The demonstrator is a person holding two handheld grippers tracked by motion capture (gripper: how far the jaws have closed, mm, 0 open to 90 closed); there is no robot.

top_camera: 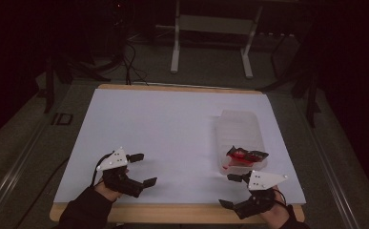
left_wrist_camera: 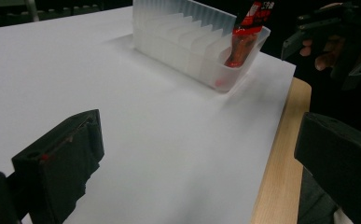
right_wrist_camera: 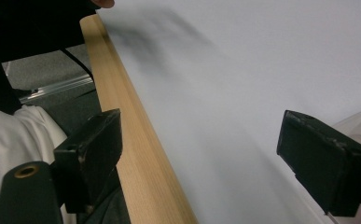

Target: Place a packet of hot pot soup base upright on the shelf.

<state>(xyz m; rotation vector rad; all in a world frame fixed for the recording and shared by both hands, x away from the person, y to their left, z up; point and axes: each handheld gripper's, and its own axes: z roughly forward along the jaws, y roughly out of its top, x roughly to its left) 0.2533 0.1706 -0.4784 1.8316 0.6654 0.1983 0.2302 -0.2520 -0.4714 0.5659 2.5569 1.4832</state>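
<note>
High view | left gripper (top_camera: 141, 168) wide open, empty | right gripper (top_camera: 234, 190) wide open, empty, near tray (top_camera: 239, 126)

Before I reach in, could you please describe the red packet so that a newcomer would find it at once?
Start at the white table top and look to its right side, where a clear ribbed plastic bin lies. The red packet stands in the bin's near end, just beyond the right gripper. It is the sole red thing on the table.
</note>
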